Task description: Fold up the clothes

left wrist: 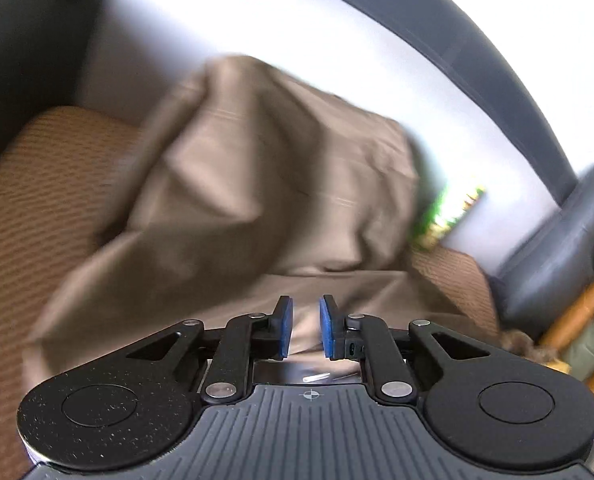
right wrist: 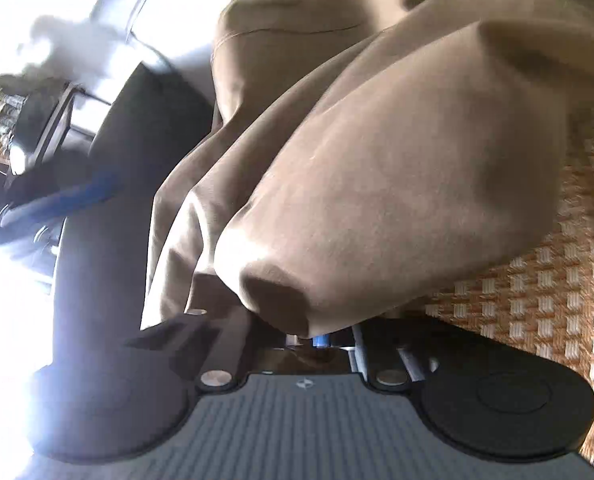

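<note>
1. Brown garment [left wrist: 265,184] is heaped in loose folds on an orange woven mat [left wrist: 29,216].
2. Left gripper [left wrist: 305,326] is held slightly apart, nothing between its blue pads [left wrist: 285,326].
3. Right gripper [right wrist: 317,338] is seen closed on the garment's bunched fold.

A brown garment [right wrist: 397,168] bulges across most of the right wrist view, its bunched fold drooping onto the right gripper [right wrist: 311,340] — the jaws are drawn together with cloth pinched between them. Beneath it lies an orange-and-white woven mat [right wrist: 545,296]; to the left stands a dark cushion [right wrist: 109,200], bright glare beyond.
</note>
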A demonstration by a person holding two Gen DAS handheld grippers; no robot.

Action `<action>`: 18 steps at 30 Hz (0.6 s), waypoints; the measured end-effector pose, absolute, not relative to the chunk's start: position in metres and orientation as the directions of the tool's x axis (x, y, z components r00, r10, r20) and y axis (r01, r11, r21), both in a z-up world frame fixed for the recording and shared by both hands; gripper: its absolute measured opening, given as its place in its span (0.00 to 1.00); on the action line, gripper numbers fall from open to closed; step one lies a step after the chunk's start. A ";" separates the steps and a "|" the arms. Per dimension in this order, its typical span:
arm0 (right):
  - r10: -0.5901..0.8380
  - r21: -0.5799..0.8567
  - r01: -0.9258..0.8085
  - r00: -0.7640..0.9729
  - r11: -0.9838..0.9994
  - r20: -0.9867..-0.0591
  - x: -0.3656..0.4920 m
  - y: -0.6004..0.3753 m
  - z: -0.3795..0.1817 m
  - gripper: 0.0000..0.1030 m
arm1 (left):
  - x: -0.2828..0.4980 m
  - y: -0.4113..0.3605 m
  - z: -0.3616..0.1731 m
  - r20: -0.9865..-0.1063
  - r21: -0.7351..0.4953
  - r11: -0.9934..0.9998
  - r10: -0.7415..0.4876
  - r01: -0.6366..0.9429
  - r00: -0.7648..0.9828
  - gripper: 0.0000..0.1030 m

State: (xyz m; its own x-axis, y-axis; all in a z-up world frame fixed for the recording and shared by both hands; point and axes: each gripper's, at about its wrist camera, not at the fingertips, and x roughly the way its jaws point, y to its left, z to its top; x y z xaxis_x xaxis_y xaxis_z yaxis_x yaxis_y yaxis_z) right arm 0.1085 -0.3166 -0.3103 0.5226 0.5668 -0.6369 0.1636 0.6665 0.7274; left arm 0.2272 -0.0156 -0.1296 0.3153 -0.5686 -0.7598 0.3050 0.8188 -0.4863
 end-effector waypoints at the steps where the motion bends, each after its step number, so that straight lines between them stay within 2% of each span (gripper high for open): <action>1: 0.565 0.735 0.165 0.537 0.658 -0.626 0.103 -0.320 -0.302 0.06 | 0.218 -0.004 -0.131 -0.775 -0.467 0.834 -0.546 0.294 0.317 0.28; 6: 0.557 0.787 0.134 0.635 0.603 -0.535 0.079 -0.344 -0.239 0.04 | 0.168 0.039 -0.145 -0.842 -0.419 0.877 -0.473 0.237 0.259 0.30; 8: 0.547 0.797 0.114 0.670 0.593 -0.502 0.074 -0.353 -0.215 0.04 | 0.145 0.043 -0.155 -0.867 -0.400 0.889 -0.445 0.222 0.222 0.36; 10: 0.530 0.792 0.094 0.695 0.603 -0.485 0.077 -0.361 -0.192 0.04 | 0.120 0.043 -0.173 -0.885 -0.397 0.900 -0.427 0.179 0.183 0.48; 12: 0.515 0.794 0.088 0.718 0.601 -0.469 0.084 -0.374 -0.175 0.04 | 0.104 0.033 -0.196 -0.907 -0.372 0.918 -0.391 0.141 0.154 0.52; 16: 0.487 0.809 0.078 0.763 0.582 -0.424 0.096 -0.381 -0.160 0.04 | 0.083 0.010 -0.237 -0.931 -0.343 0.938 -0.346 0.045 0.118 0.53; 18: 0.483 0.810 0.065 0.773 0.583 -0.410 0.098 -0.383 -0.155 0.04 | 0.083 0.002 -0.247 -0.929 -0.350 0.936 -0.343 -0.029 0.138 0.58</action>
State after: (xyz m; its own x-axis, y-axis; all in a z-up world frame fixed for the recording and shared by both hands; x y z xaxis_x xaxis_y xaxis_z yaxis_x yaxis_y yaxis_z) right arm 0.0981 -0.3832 -0.1551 0.7734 0.4833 -0.4102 0.0648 0.5834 0.8096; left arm 0.0826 0.0018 -0.2471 0.1378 -0.3428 -0.9292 -0.0287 0.9364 -0.3497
